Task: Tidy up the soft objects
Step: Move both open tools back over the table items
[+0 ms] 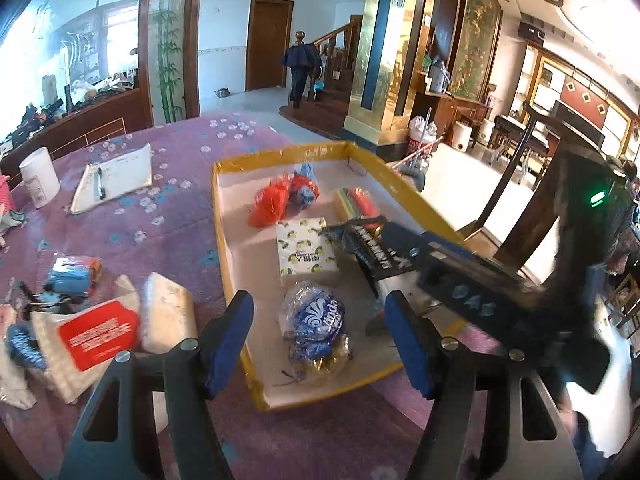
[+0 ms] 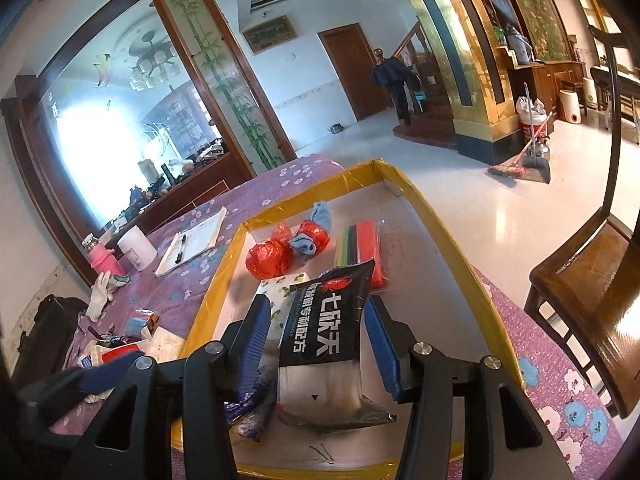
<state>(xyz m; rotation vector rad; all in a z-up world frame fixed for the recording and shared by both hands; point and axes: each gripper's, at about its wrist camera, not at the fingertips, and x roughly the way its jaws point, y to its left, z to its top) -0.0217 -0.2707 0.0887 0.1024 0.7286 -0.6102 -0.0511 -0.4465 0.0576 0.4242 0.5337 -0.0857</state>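
The right gripper [image 2: 318,344] hangs over the near end of the yellow-edged tray [image 2: 452,236], its blue pads [image 2: 252,344] spread to either side of a black pouch with white lettering [image 2: 324,332]. The pouch lies flat on the tray floor between the fingers, and a gap shows along each of its edges, so the pads are released from it rather than pressing. Just beyond the fingertips a lemon-print napkin pack [image 2: 276,288] peeks out from under the pouch's far left corner, and farther ahead lie red mesh bundles with blue cloth [image 2: 288,248] and a pack of coloured strips [image 2: 360,244]. The left gripper [image 1: 320,340] hovers at the tray's near edge with its fingers wide apart and nothing gripped; between them, lying loose on the tray floor, is a blue-and-white printed plastic bag [image 1: 314,320]. Left of its left finger, outside the tray on the purple flowered tablecloth [image 1: 180,208], sits a heap of soft packets, among them one with a red label [image 1: 98,334] and a pale folded pack [image 1: 168,312].
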